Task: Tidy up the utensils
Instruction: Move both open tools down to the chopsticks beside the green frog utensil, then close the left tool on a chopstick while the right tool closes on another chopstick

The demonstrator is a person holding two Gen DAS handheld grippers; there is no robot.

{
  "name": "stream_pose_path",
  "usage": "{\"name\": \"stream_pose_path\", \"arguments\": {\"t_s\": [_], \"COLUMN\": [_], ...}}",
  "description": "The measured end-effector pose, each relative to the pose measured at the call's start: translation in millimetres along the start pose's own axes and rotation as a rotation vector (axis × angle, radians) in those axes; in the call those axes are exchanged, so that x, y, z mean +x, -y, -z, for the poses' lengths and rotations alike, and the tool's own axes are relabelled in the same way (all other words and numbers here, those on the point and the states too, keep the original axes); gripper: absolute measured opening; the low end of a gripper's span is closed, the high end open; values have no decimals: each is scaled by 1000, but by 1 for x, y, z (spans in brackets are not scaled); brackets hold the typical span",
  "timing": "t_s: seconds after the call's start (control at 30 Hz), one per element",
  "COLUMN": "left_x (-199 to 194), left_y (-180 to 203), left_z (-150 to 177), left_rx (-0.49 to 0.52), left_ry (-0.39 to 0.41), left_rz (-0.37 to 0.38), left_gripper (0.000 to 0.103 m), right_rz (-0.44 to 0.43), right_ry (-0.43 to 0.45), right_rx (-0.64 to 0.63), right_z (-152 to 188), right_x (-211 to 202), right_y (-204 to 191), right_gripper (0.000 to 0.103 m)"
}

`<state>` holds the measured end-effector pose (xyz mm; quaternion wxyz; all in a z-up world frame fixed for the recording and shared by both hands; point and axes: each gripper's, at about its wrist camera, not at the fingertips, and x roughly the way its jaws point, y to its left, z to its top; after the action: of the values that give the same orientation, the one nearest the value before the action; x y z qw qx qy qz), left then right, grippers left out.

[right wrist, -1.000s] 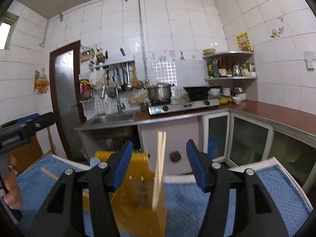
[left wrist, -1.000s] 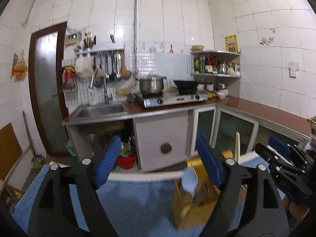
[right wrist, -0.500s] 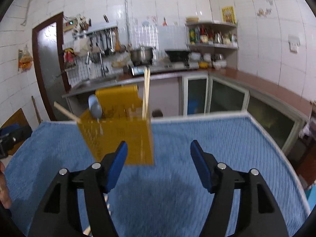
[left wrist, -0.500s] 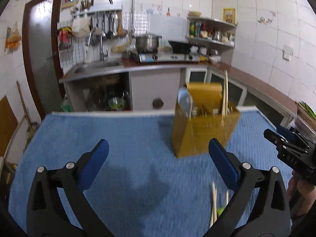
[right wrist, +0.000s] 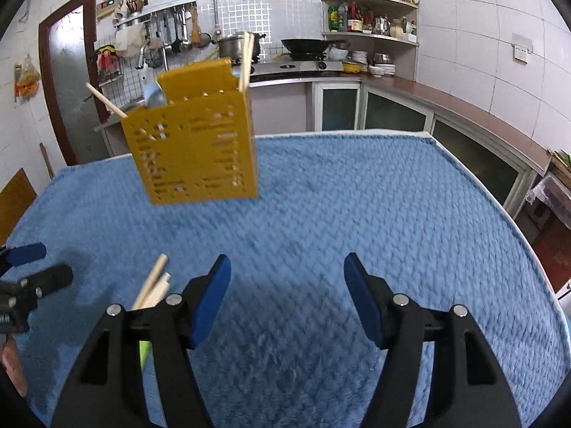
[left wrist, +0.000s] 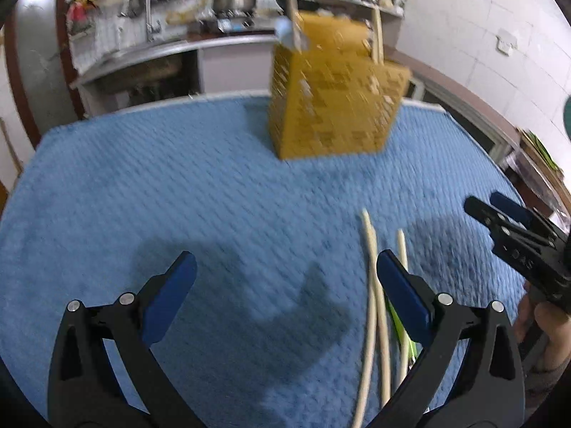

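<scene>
A yellow perforated utensil holder (left wrist: 335, 96) stands on the blue cloth at the far middle; it also shows in the right wrist view (right wrist: 194, 142), holding chopsticks (right wrist: 246, 60) and a pale blue spoon (right wrist: 154, 94). Loose chopsticks (left wrist: 374, 285) lie on the cloth beside a green utensil (left wrist: 403, 331), just under my left gripper's right finger. They show in the right wrist view (right wrist: 151, 283) left of my right gripper. My left gripper (left wrist: 283, 285) is open and empty above the cloth. My right gripper (right wrist: 287, 292) is open and empty.
The blue cloth (right wrist: 357, 196) covers the table up to its edges. Behind it run a kitchen counter with a sink, a stove with a pot (right wrist: 232, 44) and corner shelves (right wrist: 371, 32). A brown door (right wrist: 67, 71) is at the left.
Both grippers have tilted down and pulled back from the holder. The cloth and the loose chopsticks have come into view. Both stay open.
</scene>
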<state>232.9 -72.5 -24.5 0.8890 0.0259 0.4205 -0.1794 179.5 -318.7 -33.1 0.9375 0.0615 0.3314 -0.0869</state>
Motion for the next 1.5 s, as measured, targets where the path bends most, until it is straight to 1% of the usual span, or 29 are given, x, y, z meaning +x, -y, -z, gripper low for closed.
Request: {"name": "stream_pose_path", "arguments": {"t_s": [0.03, 0.1, 0.13, 0.2, 0.27, 0.33, 0.43, 0.47, 0.5, 0.53, 0.6, 0.63, 0.67, 0.73, 0.97, 1.1, 1.17, 1.27, 1.33, 1.37, 1.43, 1.47, 1.5], "left_x": [2, 9, 15, 23, 31, 31, 26, 25, 25, 26, 31, 33, 35, 38, 32, 40, 43, 49, 52, 53, 53, 52, 52], "left_y": [3, 8, 11, 15, 20, 24, 31, 33, 36, 38, 44, 45, 46, 47, 54, 61, 61, 59, 57, 56, 49, 46, 41], "left_z": [2, 8, 11, 14, 17, 18, 16, 14, 14, 12, 13, 14, 13, 11, -1, 1, 3, 2, 2, 2, 1, 0, -1], "left_rx": [4, 15, 20, 17, 16, 23, 43, 49, 57, 66, 89, 97, 103, 102, 105, 124, 129, 125, 123, 124, 106, 97, 89], "left_ry": [-8, -28, -47, -77, -109, -111, -88, -89, -92, -98, -119, -129, -142, -156, -130, -146, -146, -158, -158, -153, -158, -159, -159], "left_rz": [9, 29, 40, 51, 65, 72, 81, 86, 90, 89, 71, 69, 68, 69, 91, 86, 71, 69, 65, 59, 81, 89, 85], "left_gripper": [95, 83, 80, 69, 63, 62, 62, 58, 52, 49, 32, 27, 20, 20, 20, 19, 19, 19, 13, 9, 8, 5, 5], "right_rz": [-4, -6, -4, 1, 5, 13, 14, 16, 17, 18, 21, 23, 23, 21, 15, 17, 16, 12, 4, 1, -16, -27, -36], "right_ry": [-4, -15, -19, -25, -24, -20, -28, -32, -34, -35, -34, -33, -34, -35, -45, -51, -52, -58, -69, -73, -83, -92, -101], "right_rx": [10, 31, 37, 36, 34, 27, 13, 9, 7, 7, 9, 12, 14, 15, -9, -3, 3, -2, -6, -7, -15, -23, -29], "right_z": [2, 4, 5, 5, 6, 6, 6, 5, 6, 6, 6, 6, 6, 6, 7, 8, 8, 8, 9, 9, 10, 10, 10], "right_x": [3, 8, 10, 14, 13, 13, 14, 15, 16, 15, 15, 15, 15, 16, 16, 17, 17, 18, 19, 19, 18, 17, 17], "right_y": [2, 6, 7, 9, 8, 6, 4, 3, 2, 2, 3, 3, 3, 3, -3, -2, -1, -2, -4, -5, -10, -14, -18], "right_gripper": [65, 65, 65, 65, 65, 65, 65, 65, 65, 65, 65, 65, 65, 65, 65, 65, 65, 65, 65, 65, 65, 65, 65]}}
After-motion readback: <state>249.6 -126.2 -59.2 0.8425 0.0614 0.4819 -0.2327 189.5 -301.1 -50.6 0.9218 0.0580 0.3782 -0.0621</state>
